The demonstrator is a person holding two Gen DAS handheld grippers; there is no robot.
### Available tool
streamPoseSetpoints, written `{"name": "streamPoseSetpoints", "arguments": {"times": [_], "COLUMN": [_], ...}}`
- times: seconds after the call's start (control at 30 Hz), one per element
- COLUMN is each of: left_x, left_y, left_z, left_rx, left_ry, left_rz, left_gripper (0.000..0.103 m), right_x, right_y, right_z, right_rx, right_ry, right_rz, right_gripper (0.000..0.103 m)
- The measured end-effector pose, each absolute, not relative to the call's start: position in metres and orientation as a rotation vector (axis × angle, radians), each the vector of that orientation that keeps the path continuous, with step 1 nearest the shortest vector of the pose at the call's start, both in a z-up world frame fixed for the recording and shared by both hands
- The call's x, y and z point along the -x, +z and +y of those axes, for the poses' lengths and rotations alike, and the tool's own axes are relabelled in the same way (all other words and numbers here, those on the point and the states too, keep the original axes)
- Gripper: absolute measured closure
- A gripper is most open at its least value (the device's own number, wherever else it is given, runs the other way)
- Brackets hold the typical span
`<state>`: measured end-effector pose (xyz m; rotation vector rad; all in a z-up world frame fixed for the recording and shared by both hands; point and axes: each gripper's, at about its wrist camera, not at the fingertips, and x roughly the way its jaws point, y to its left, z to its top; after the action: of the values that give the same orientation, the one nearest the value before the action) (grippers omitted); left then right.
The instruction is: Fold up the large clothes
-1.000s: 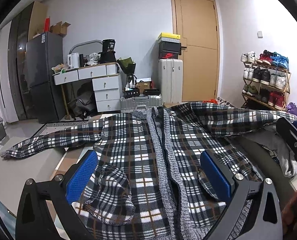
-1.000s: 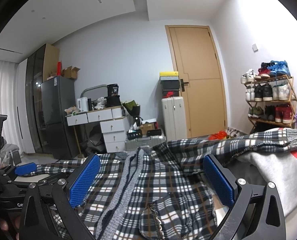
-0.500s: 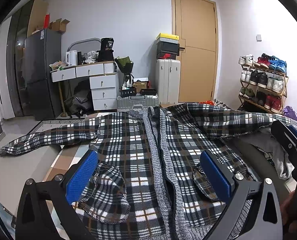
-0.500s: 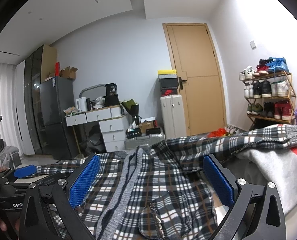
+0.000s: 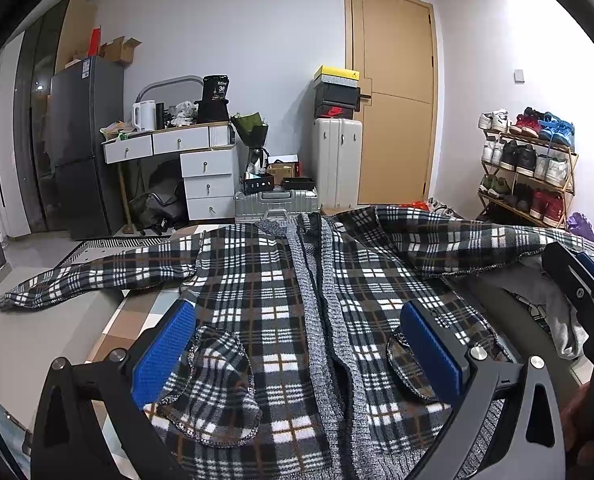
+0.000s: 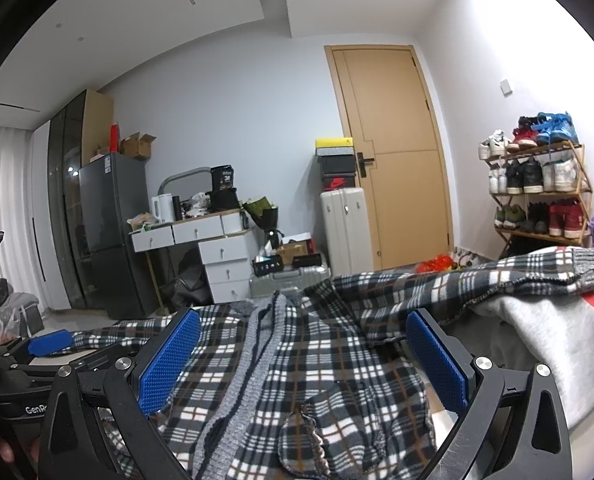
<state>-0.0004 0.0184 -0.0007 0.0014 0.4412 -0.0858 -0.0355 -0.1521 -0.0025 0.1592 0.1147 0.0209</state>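
Because the plaid jacket (image 5: pixel 281 304) has to be folded, it is spread out flat on the table (image 5: pixel 37 336), front side up, with its grey knit strip (image 5: pixel 311 300) running down the middle. Its bottom hem lies at the near edge of the table, and its collar points to the far edge.

One sleeve (image 5: pixel 97 272) stretches out flat to the left, so it looks ready to be folded in. The other sleeve (image 6: pixel 477 276) goes to the right and lies on top of a pile of grey clothes (image 6: pixel 545 332), so it sits higher than the rest.

Both grippers hover low over the near hem, and both have their blue pads wide apart with nothing between them. The left gripper (image 5: pixel 297 354) sits over the middle of the jacket, with one pocket flap (image 5: pixel 213 380) just by its left pad. The right gripper (image 6: pixel 303 360) is just beside it and looks over the right half. I think they are held here, side by side, to pick a spot on the hem or the sides to pinch.

On the left side the table top is bare past the sleeve, so there is room to move there. On the right, the grey pile is touching the jacket, so that side is crowded and a gripper could catch the wrong cloth. I cannot see the right edge of the table.
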Motion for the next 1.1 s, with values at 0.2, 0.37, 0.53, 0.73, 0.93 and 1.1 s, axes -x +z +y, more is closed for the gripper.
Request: {"name": "streamPoseSetpoints", "arguments": {"times": [0.2, 0.37, 0.53, 0.73, 0.93, 1.1], "left_x": [0.0, 0.002, -0.002, -0.001, 0.0, -0.001], "left_y": [-0.002, -0.002, -0.004, -0.003, -0.001, -0.002], "left_z": [0.016, 0.015, 0.014, 0.015, 0.018, 0.021], "left_rx": [-0.008, -0.02, -0.024, -0.036, -0.047, -0.044], "left_ry": [-0.089, -0.09, -0.1, -0.11, -0.129, -0.132], "left_rz": [0.445, 0.441, 0.461, 0.464, 0.464, 0.472], "left_gripper": [0.003, 0.003, 0.003, 0.003, 0.003, 0.003], "right_x": [0.033, 0.033, 0.032, 0.023, 0.026, 0.034], "right_y": [-0.005, -0.006, -0.005, -0.01, -0.02, -0.015], "right_z": [-0.154, -0.157, -0.172, -0.272, -0.381, -0.427], "right_rx": [-0.172, -0.187, -0.228, -0.545, -0.758, -0.83], "right_ry": [0.014, 0.012, 0.003, -0.01, -0.083, -0.175], "right_rz": [0.127, 0.128, 0.13, 0.208, 0.324, 0.365], "right_gripper": [0.0, 0.0, 0.0, 0.0, 0.0, 0.0]}}
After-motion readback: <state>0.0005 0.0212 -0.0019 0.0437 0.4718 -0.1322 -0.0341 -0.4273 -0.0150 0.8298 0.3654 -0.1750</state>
